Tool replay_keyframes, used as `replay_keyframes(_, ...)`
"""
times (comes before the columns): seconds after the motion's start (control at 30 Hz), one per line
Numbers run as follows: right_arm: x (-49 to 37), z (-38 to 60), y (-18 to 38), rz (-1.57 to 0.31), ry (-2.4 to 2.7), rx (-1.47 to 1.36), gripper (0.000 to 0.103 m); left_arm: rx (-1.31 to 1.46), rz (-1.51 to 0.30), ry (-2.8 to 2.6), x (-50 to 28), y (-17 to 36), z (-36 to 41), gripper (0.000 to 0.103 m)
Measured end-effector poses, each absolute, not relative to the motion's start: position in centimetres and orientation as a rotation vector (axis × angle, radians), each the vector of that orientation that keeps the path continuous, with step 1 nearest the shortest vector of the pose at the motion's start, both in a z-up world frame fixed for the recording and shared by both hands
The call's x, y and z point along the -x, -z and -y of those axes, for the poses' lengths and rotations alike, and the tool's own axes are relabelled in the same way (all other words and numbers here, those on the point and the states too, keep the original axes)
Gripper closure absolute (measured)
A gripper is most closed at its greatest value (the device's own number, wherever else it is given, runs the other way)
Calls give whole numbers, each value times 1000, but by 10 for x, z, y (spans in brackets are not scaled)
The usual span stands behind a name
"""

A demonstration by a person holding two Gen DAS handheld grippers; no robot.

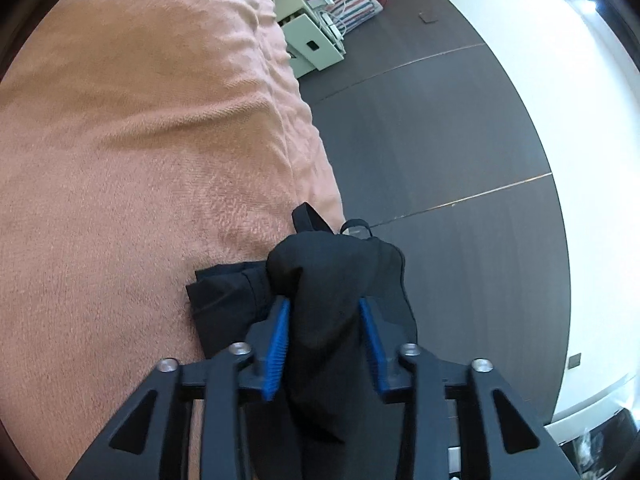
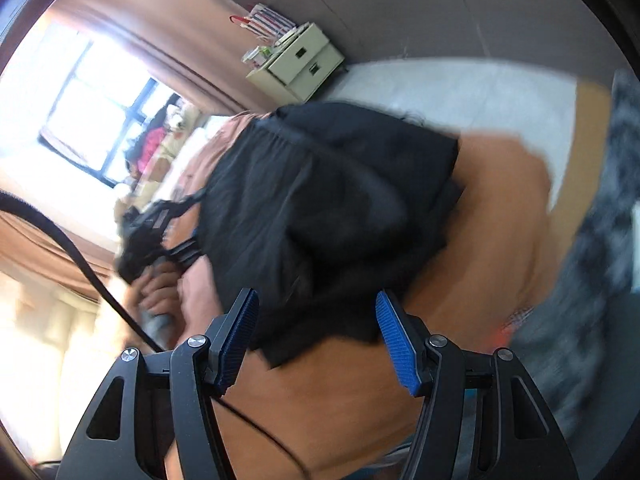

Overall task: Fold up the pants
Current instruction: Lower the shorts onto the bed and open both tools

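The black pants [image 1: 332, 276] are bunched at the right edge of a bed with a salmon-pink cover [image 1: 140, 140]. My left gripper [image 1: 323, 302] is shut on a thick wad of them, and the cloth fills the gap between the blue pads [image 1: 278, 344]. In the blurred right wrist view the pants [image 2: 328, 200] lie heaped on the cover [image 2: 492, 240]. My right gripper [image 2: 316, 294] is open. Its fingers stand on either side of the nearest hem without pressing it. The left gripper [image 2: 160, 232] and the hand [image 2: 160, 292] that holds it show at the heap's left side.
Dark floor [image 1: 440, 120] runs beside the bed. A cream drawer cabinet [image 1: 310, 40] and a striped bag [image 1: 356, 4] stand beyond. A bright window [image 2: 92, 108] with brown curtains lies far left. A black cable [image 2: 80, 256] crosses in front of it.
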State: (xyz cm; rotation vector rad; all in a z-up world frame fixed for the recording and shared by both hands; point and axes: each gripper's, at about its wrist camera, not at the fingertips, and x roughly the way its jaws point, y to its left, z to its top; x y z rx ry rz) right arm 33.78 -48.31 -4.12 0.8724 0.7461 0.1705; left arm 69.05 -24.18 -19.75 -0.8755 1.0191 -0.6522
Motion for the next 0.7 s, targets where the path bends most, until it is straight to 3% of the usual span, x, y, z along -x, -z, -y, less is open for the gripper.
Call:
replay_keyframes(0.1,-355,484,53,-747,-182,-946,43,849,-1006,652,-689,193,243,86)
replay_keyframes(0.27,-379,503,54,-707,-101,-996,43,798,-975,651,-683,182,238,90)
replay_keyframes(0.33,-381,510,49,-699,-45,-974,59,777,-958,648,-680,176,235,90)
replay_keyframes(0.4,-385,521,43,-691,-17,-951,87,766,-944,641,-676,173,231,90)
replay_keyframes(0.43,-386,526,42,-689,-1,-941,92,764,-945,637,-675,174,230,90)
replay_keyframes(0.7,-377,553,47,-738,189,-891,95,741,-1007,575,-679,182,233,86)
